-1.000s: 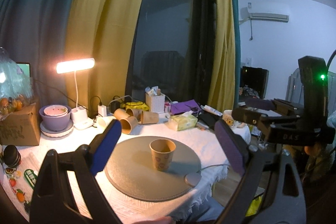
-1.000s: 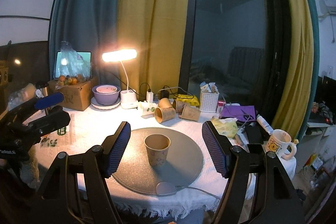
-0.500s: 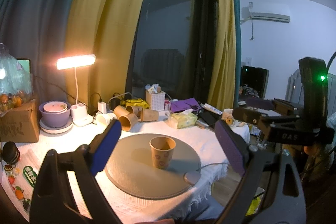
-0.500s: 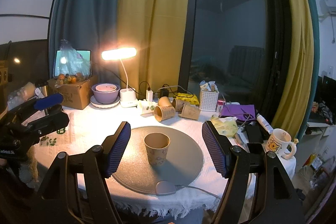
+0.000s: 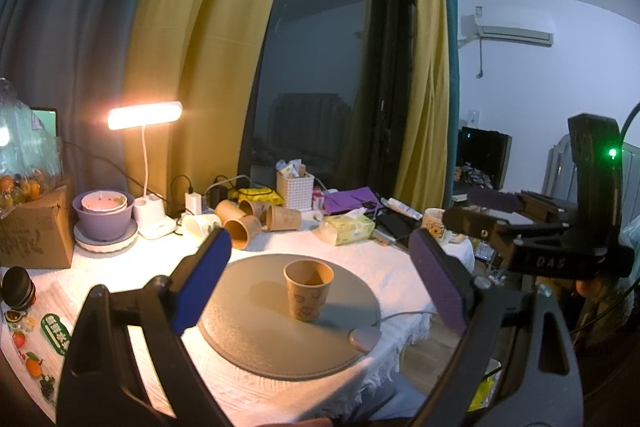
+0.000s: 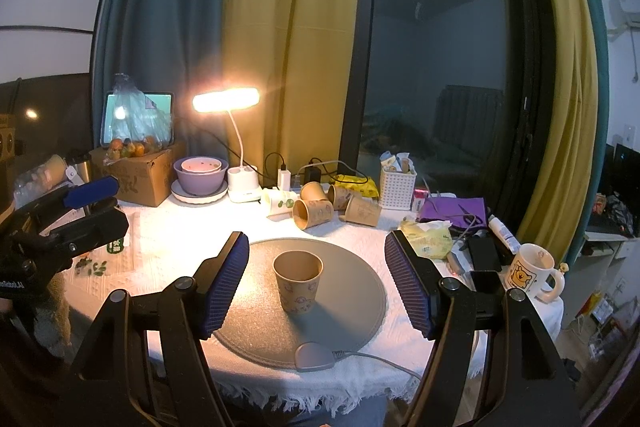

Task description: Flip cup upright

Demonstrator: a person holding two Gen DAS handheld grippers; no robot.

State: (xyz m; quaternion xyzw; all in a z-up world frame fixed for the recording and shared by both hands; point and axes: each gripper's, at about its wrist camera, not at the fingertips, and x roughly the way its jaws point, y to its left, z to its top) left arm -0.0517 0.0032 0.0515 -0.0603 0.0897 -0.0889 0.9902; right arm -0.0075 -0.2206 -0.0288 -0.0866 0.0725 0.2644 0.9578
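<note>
On mat (image 6: 352,291), upright cup (image 6: 298,281) (print unreadable)

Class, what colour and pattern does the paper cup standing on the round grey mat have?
Tan-brown paper cup with small purplish printed motifs around its wall; the right wrist view shows it best.

White-clothed table (image 6: 168,247) under round grey mat (image 6: 352,287).

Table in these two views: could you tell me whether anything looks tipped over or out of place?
Yes: several paper cups lie on their sides near the lamp, behind the round mat. The cup on the mat stands upright, mouth up.
</note>
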